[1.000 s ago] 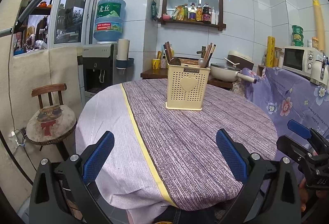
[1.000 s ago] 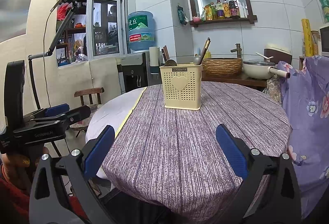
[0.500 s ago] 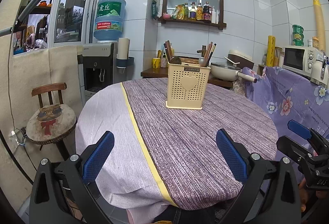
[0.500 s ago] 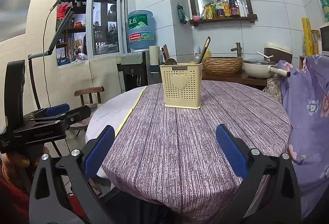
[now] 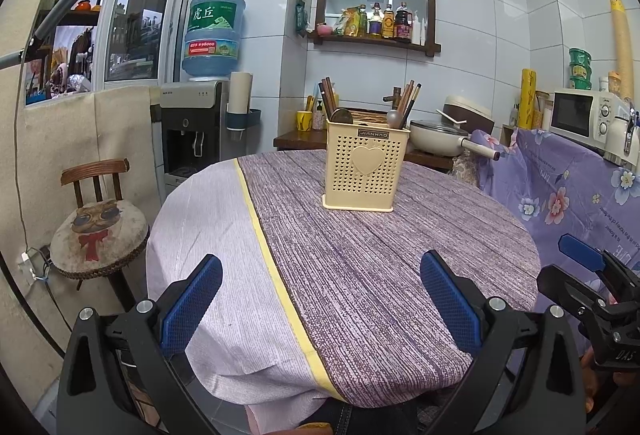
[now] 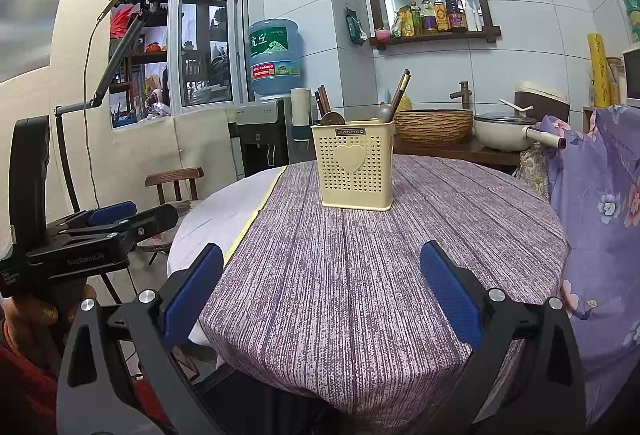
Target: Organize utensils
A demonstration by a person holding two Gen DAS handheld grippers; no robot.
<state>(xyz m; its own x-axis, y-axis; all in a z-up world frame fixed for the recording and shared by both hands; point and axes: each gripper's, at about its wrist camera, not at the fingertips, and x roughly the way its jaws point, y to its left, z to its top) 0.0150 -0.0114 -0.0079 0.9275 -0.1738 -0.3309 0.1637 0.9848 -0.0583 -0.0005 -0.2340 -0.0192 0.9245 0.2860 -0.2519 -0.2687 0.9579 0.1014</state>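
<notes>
Both grippers we held with fingers spread wide and empty: our left gripper (image 5: pixel 320 299) and right gripper (image 6: pixel 320 291) hung over the near edge of the table (image 5: pixel 380 255). Beyond them, mid-table, the utensil holder (image 5: pixel 366 165) stood upright, chopsticks (image 5: pixel 410 99) and spoons inside.

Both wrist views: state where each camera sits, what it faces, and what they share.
Left wrist: on the left gripper, fingers apart, facing the utensil holder across the round table; the right gripper shows at right.
Right wrist: on the right gripper, fingers apart, facing the same holder; the left gripper shows at left.
Shared: holder, table, water jug.
</notes>
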